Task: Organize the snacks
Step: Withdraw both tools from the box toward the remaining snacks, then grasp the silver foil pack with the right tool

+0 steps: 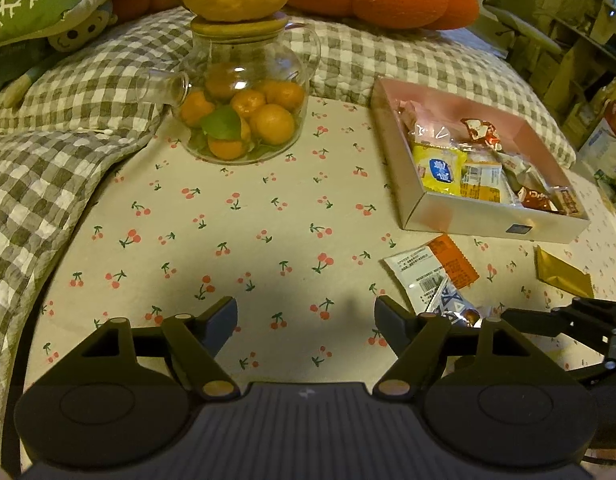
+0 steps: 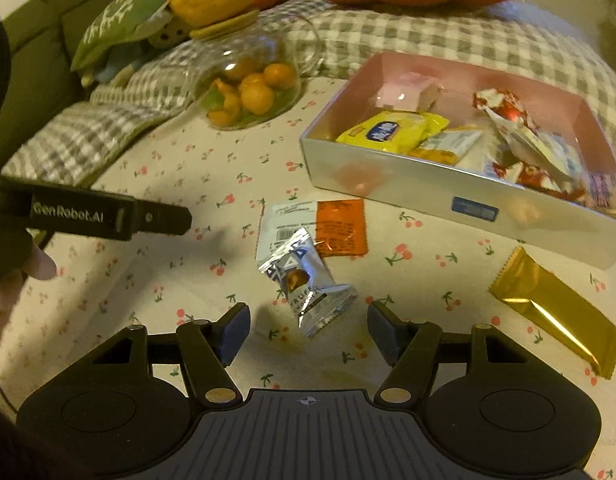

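A cherry-print cloth (image 2: 180,168) covers the flat work surface, bordered by puffy grey checked bedding (image 1: 68,128). A rectangular pink-lined box (image 2: 388,176) with smooth pale walls holds crinkled snack packets. A round glass teapot (image 1: 244,96) of small oranges stands well apart from it, with bare cloth between. On the cloth lie a glossy gold bar wrapper (image 2: 556,312), a flat white-and-orange packet (image 2: 308,224) and a silver foil truffle packet (image 2: 304,280) overlapping it. The right gripper (image 2: 308,330) stands open just short of the truffle packet. The left gripper (image 1: 306,320) stands open over bare cloth, its frame hiding part of that packet.
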{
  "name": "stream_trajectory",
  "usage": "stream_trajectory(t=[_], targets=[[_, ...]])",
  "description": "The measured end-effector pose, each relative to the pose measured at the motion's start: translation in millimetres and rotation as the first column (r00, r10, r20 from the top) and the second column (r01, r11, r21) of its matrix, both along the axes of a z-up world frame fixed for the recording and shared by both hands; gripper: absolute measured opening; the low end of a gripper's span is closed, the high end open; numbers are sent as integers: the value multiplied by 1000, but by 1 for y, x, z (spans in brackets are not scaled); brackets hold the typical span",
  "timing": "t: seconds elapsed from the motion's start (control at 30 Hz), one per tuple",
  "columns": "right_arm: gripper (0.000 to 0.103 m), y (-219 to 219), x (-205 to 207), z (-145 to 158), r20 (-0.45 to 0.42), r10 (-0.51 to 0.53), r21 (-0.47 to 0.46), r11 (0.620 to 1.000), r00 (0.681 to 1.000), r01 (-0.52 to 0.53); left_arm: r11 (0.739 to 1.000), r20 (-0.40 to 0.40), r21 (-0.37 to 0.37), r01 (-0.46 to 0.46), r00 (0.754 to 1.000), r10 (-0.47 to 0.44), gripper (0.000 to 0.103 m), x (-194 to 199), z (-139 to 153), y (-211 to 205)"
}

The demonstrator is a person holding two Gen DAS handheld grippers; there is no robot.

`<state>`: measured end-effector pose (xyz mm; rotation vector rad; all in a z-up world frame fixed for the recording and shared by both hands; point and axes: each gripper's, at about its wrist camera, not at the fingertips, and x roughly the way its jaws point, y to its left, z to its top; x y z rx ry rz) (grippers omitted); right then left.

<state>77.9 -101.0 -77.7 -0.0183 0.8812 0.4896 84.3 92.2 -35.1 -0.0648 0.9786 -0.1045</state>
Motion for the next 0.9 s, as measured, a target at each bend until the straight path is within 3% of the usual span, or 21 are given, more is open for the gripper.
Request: stream_trajectory(t=[0.13,0.3,0.4,0.63,0.9], targets=[[57,5,-3,-2,45,1,-54,999,999,2,1000,-3,0,21,1000,-21,75,-1,-3,-2],[23,8,-5,-2,76,29,-89,996,997,-22,998,-2,21,51,999,-51,75,1,-8,-8],[13,3,-4,-1,50,36,-60,998,998,-33,996,8,29,80,997,-80,75,3,-11,-13],[10,-21,1,0,9,-30,-56,998,999,31,981,39,68,180,982,-183,75,7,-17,-33],[10,-58,4,1,-8,-77,-51,996,997,76,946,59,131,298,950,-307,74,11,-26,-64]])
